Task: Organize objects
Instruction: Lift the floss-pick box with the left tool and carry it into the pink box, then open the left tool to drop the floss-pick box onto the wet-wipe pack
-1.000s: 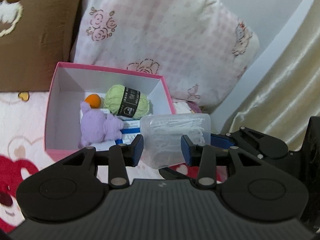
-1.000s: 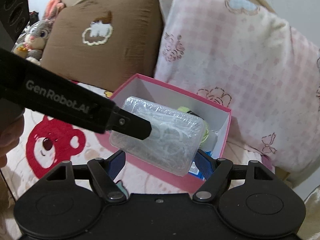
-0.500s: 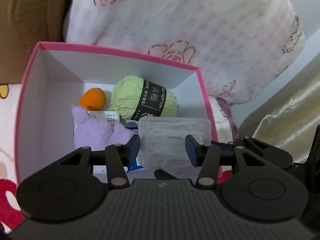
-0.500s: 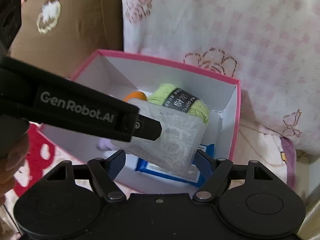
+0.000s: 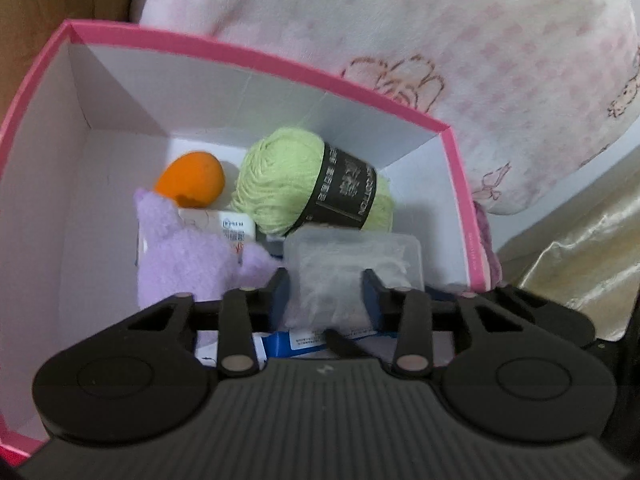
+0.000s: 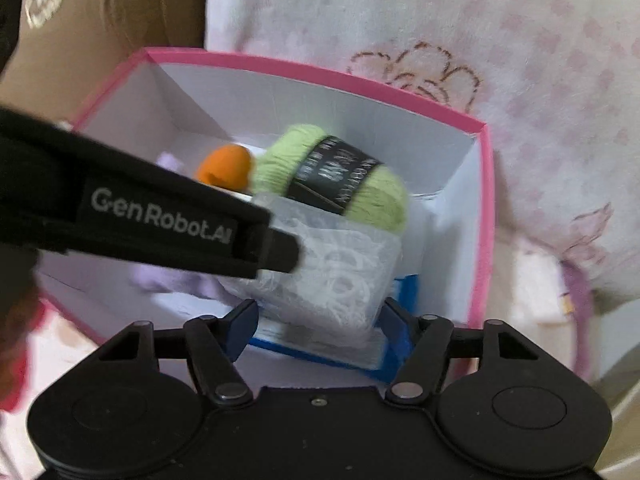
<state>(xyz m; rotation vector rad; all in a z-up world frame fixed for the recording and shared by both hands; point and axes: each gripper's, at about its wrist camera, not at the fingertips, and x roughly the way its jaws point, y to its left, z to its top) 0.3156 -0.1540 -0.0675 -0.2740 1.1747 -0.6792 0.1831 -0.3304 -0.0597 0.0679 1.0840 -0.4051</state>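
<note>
A clear plastic box of white floss picks is held between both grippers inside the pink box, over its near right part. My left gripper is shut on it across its short side. My right gripper is shut on it too; the box shows there. The pink box holds a green yarn ball, an orange ball, a purple plush and a blue-and-white packet.
A pink checked pillow leans behind the box and a brown pillow stands to its left. A gold curtain hangs at the right. The left gripper's black arm crosses the right wrist view.
Both grippers have carried the clear floss box forward and down, from in front of the pink box to inside it above the blue packet. Both stay shut on it.
</note>
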